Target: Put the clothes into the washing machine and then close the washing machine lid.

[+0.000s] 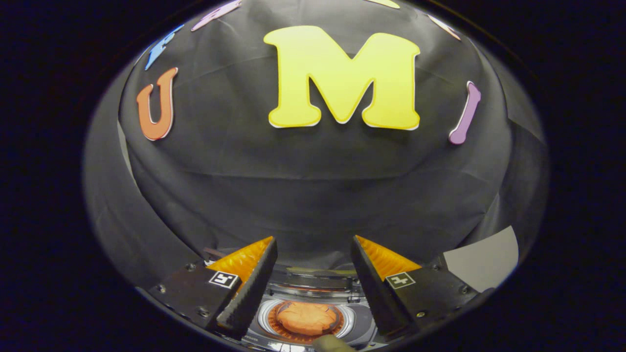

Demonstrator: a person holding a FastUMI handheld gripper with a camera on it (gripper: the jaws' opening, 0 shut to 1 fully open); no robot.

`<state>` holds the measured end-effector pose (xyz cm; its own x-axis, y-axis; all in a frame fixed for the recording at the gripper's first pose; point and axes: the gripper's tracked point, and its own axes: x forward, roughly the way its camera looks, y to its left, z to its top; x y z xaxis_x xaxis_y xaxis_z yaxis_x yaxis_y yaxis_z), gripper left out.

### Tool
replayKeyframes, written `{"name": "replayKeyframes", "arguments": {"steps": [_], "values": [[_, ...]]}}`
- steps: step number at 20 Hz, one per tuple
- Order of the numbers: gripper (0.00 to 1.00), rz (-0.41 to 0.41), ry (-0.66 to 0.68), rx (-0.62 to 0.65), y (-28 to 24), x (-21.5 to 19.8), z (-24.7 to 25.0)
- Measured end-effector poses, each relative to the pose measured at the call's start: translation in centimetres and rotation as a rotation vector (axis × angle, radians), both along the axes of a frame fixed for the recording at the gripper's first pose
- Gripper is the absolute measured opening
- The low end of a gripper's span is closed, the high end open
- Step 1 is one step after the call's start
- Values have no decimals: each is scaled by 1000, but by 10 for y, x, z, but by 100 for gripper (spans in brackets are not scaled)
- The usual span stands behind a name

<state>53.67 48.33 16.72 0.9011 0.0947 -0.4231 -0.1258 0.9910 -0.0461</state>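
The gripper (313, 288) is held above a small top-loading washing machine (359, 326), with its fingers spread wide and nothing between them. Through the gap, below and just ahead of the fingertips, you look into the round drum opening (264, 318), where an orange garment (307, 317) lies bunched in a mound. The clothes thus appear to be loaded already. Beyond the opening, farther ahead of the fingers, stands what seems to be the raised lid (313, 282), seen edge-on; its exact angle cannot be read from here. A small rounded object (331, 343) sits nearest the camera, too cut off to identify. The black cloth wall (313, 195) rises behind everything.

Judged from this arrangement, the remaining step is closing the lid.

Risks for you to weigh:
- The garment mounds high, so a fold could catch under the lid's edge and keep it from seating.
- With the fingers this far apart, one tip may slide past the lid instead of pushing it, or knock the machine's rim.
- Pushing the lid off-centre could shift the light machine rather than swing the lid down.
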Motion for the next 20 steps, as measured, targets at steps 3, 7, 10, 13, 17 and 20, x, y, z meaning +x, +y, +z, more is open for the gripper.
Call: {"name": "replayKeyframes", "arguments": {"steps": [3,7,10,13,17,20], "values": [[95,-24,42,11,2,16,-15],[94,-82,75,15,-6,34,-30],[95,-103,101,11,-10,43,-44],[95,-112,125,-2,-11,43,-58],[94,-118,90,-12,-9,37,-68],[94,-123,50,-13,-10,36,-66]]}}
